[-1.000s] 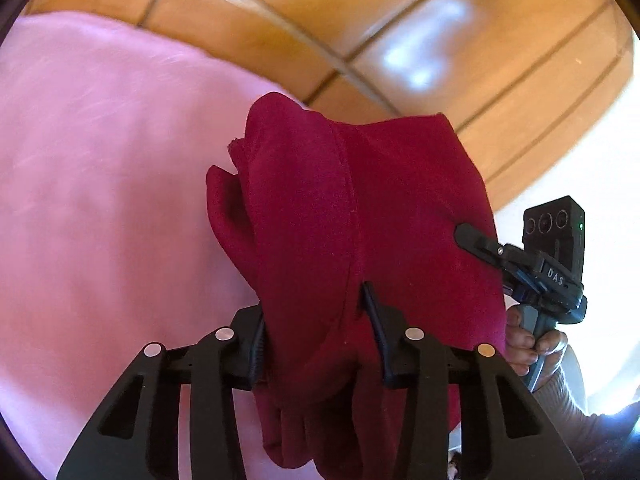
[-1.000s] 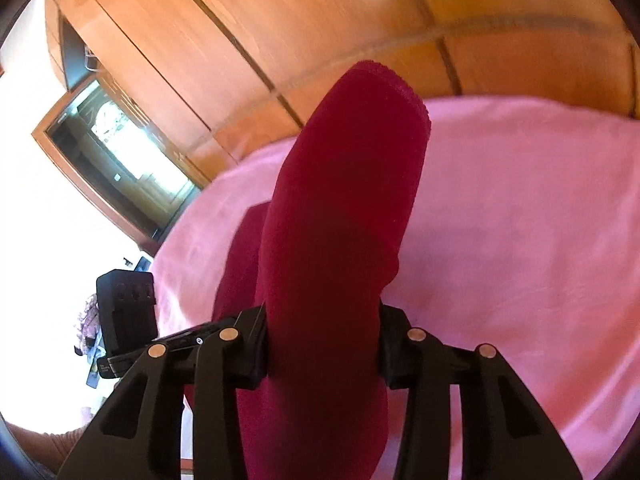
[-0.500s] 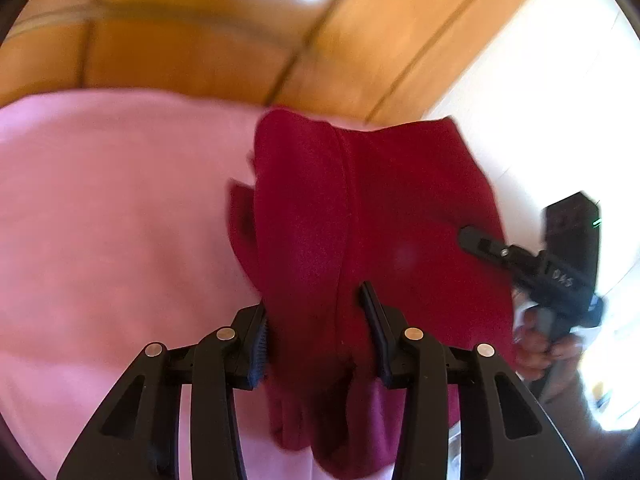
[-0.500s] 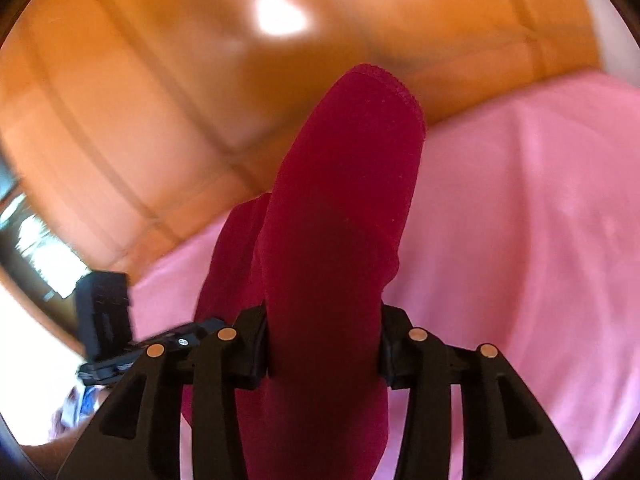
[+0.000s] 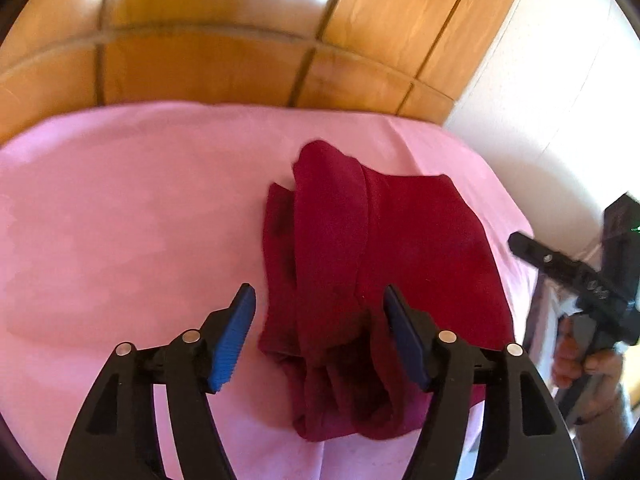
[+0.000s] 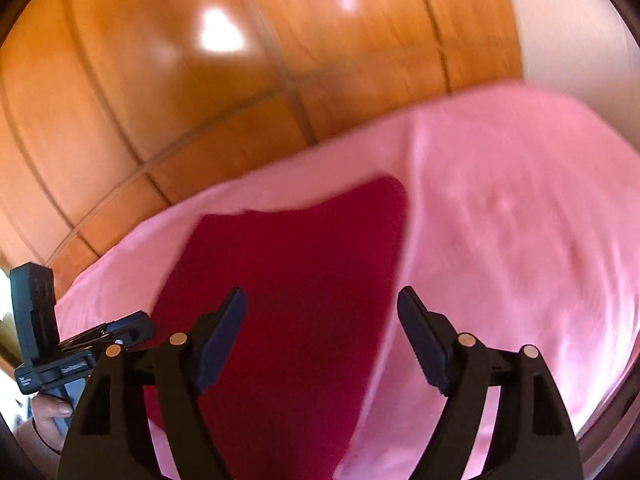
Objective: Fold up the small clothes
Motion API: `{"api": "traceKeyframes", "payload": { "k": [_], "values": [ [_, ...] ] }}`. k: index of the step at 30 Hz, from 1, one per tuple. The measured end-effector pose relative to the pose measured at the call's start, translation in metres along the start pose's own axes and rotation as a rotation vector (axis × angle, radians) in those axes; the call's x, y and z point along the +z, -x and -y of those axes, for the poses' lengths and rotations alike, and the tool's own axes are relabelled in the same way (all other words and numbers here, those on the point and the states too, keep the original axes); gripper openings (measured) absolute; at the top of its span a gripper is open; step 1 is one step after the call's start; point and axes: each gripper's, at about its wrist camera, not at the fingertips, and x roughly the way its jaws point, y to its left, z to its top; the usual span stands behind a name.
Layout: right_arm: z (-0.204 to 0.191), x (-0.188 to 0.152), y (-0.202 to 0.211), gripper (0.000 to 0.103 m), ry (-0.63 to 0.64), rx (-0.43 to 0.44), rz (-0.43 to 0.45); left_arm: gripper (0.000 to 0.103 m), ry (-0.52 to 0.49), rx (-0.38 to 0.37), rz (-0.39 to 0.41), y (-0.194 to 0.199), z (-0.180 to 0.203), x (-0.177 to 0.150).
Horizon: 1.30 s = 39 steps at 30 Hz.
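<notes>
Surface: a pink sheet [image 5: 120, 220] is seen spread under both grippers, lightly creased (a ridge runs toward the far edge in the right wrist view).
Room: glossy wooden panelling [image 5: 224, 40] is seen behind the sheet, with a white wall [image 5: 552, 92] to its right.
Left gripper [image 5: 319, 334]: its jaws are held apart, nothing clamped.
Right gripper [image 6: 321, 336]: its jaws are likewise spread, nothing clamped.
Garment: a dark red garment [image 5: 384, 264] is laid on the sheet, bunched in folds between and beyond the left fingers; it appears flatter in the blurred right view [image 6: 296, 280].
</notes>
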Motion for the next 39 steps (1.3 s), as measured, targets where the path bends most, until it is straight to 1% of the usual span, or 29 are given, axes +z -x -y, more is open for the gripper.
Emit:
{"api": "traceKeyframes", "payload": {
  "k": [1, 3, 4, 5, 6, 7, 8, 11, 14, 16, 18, 19, 20, 21, 23, 25, 28, 30, 32, 34, 39],
  "values": [
    [-0.012, 0.006, -0.007, 0.075, 0.027, 0.015, -0.004, 0.065, -0.005, 0.01, -0.004, -0.001, -0.001, -0.004],
    [-0.019, 0.008, -0.022, 0.074, 0.051, 0.023, -0.031, 0.065, -0.012, 0.031, -0.027, -0.002, -0.002, -0.012],
    [-0.024, 0.011, -0.038, 0.072, 0.058, 0.016, -0.07, 0.065, -0.013, 0.051, -0.044, -0.008, -0.001, -0.015],
    [-0.024, 0.012, -0.057, 0.071, 0.052, -0.008, -0.116, 0.066, -0.008, 0.061, -0.065, -0.014, -0.002, -0.017],
    [-0.02, 0.01, -0.075, 0.072, 0.048, -0.039, -0.169, 0.069, 0.01, 0.065, -0.094, -0.023, -0.005, -0.02],
    [-0.018, 0.01, -0.089, 0.072, 0.055, -0.066, -0.219, 0.071, 0.025, 0.062, -0.098, -0.03, -0.008, -0.019],
    [-0.017, 0.01, -0.099, 0.072, 0.063, -0.094, -0.243, 0.074, 0.043, 0.058, -0.1, -0.033, -0.011, -0.02],
    [-0.02, 0.014, -0.109, 0.075, 0.091, -0.126, -0.273, 0.076, 0.063, 0.061, -0.097, -0.031, -0.014, -0.02],
    [-0.021, 0.013, -0.099, 0.076, 0.116, -0.131, -0.261, 0.076, 0.061, 0.065, -0.077, -0.023, -0.011, -0.018],
    [-0.025, 0.009, -0.085, 0.076, 0.125, -0.133, -0.231, 0.076, 0.061, 0.073, -0.055, -0.01, -0.007, -0.019],
    [-0.029, 0.005, -0.07, 0.077, 0.114, -0.124, -0.201, 0.081, 0.051, 0.091, -0.028, 0.003, -0.002, -0.02],
    [-0.029, 0.003, -0.06, 0.08, 0.105, -0.118, -0.182, 0.082, 0.048, 0.097, -0.016, 0.008, 0.0, -0.02],
    [-0.032, -0.001, -0.049, 0.081, 0.095, -0.115, -0.165, 0.084, 0.047, 0.104, 0.001, 0.015, 0.003, -0.021],
    [-0.035, -0.004, -0.042, 0.082, 0.087, -0.116, -0.153, 0.086, 0.045, 0.112, 0.017, 0.02, 0.005, -0.02],
    [-0.039, -0.012, -0.031, 0.083, 0.071, -0.126, -0.142, 0.088, 0.047, 0.129, 0.04, 0.03, 0.008, -0.022],
    [-0.044, -0.023, -0.023, 0.085, 0.058, -0.139, -0.137, 0.092, 0.049, 0.147, 0.057, 0.038, 0.01, -0.023],
    [-0.052, -0.043, -0.007, 0.09, 0.066, -0.179, -0.111, 0.094, 0.043, 0.19, 0.088, 0.051, 0.014, -0.028],
    [-0.056, -0.055, 0.005, 0.095, 0.063, -0.196, -0.096, 0.099, 0.029, 0.224, 0.113, 0.058, 0.019, -0.032],
    [-0.059, -0.064, 0.012, 0.096, 0.048, -0.211, -0.092, 0.099, 0.021, 0.245, 0.131, 0.066, 0.022, -0.037],
    [-0.061, -0.073, 0.02, 0.099, 0.025, -0.23, -0.084, 0.099, 0.018, 0.263, 0.139, 0.07, 0.024, -0.04],
    [-0.064, -0.084, 0.042, 0.101, -0.023, -0.307, -0.027, 0.099, -0.001, 0.332, 0.162, 0.078, 0.029, -0.048]
  ]
}}
